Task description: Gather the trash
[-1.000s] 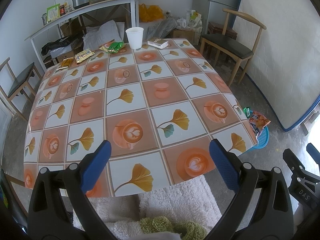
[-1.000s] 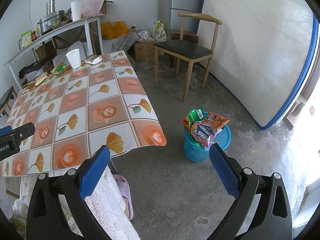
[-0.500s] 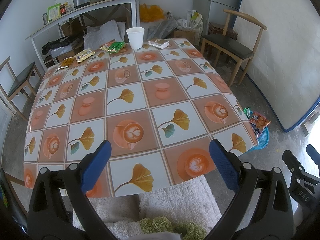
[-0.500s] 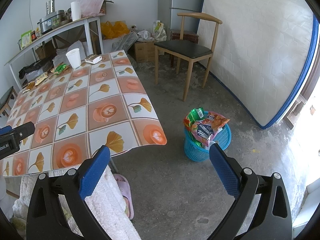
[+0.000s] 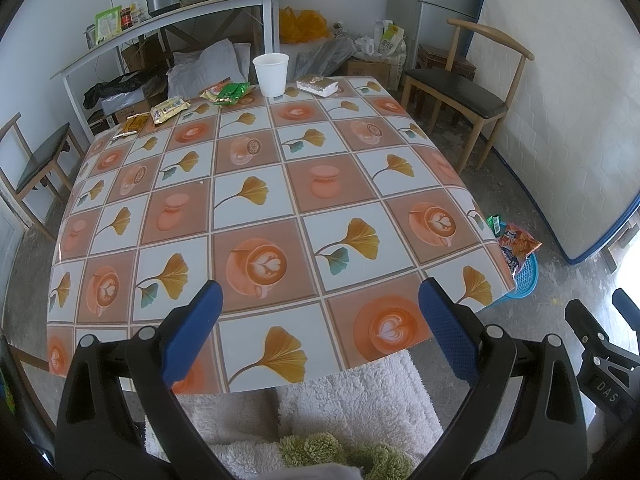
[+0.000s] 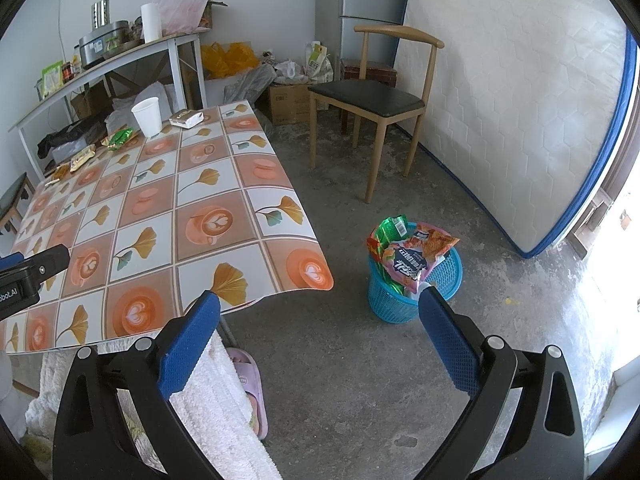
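Note:
Trash lies along the far edge of the patterned table [image 5: 280,200]: a white paper cup [image 5: 271,75], a green wrapper [image 5: 229,93], a white packet [image 5: 318,85] and yellow wrappers [image 5: 170,107]. They also show in the right wrist view: the cup [image 6: 147,116], the packet [image 6: 186,118]. A blue basket [image 6: 414,280] on the floor holds snack bags [image 6: 408,256]. My left gripper [image 5: 318,332] is open and empty over the table's near edge. My right gripper [image 6: 318,336] is open and empty above the floor, near the basket.
A wooden chair [image 6: 372,100] stands at the back right. A mattress [image 6: 520,112] leans on the right wall. A cluttered shelf table [image 5: 168,20] stands behind. Another chair [image 5: 36,160] is at the left. A fluffy white cloth [image 6: 224,412] and a slipper [image 6: 250,392] lie below.

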Demonstrator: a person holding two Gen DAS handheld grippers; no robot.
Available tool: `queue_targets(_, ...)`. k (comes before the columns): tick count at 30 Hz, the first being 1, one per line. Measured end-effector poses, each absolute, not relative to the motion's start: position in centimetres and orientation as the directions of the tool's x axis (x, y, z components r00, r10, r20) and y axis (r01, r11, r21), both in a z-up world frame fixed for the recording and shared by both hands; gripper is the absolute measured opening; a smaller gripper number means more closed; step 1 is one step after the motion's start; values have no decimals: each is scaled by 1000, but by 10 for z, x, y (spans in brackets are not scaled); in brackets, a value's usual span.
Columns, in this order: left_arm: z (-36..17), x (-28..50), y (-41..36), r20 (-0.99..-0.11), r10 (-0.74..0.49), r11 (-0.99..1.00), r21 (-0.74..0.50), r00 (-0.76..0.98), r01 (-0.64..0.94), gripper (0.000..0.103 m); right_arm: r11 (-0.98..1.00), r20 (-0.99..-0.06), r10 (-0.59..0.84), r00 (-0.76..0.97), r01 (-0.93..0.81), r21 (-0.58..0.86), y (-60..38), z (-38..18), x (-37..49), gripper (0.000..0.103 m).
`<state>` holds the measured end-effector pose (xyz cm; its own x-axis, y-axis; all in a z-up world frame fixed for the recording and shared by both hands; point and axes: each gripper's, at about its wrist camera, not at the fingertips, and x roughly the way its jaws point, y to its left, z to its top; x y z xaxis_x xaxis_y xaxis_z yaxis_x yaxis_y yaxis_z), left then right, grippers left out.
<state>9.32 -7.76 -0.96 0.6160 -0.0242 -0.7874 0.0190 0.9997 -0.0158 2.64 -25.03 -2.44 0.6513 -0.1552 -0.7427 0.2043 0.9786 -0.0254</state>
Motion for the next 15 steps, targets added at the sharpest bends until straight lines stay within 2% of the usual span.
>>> queue_targets(15,-11,92,-81,-791,-28,1000,-24,611,15,94,979,-743,-154,651,204,-23,-250,-25,27,97)
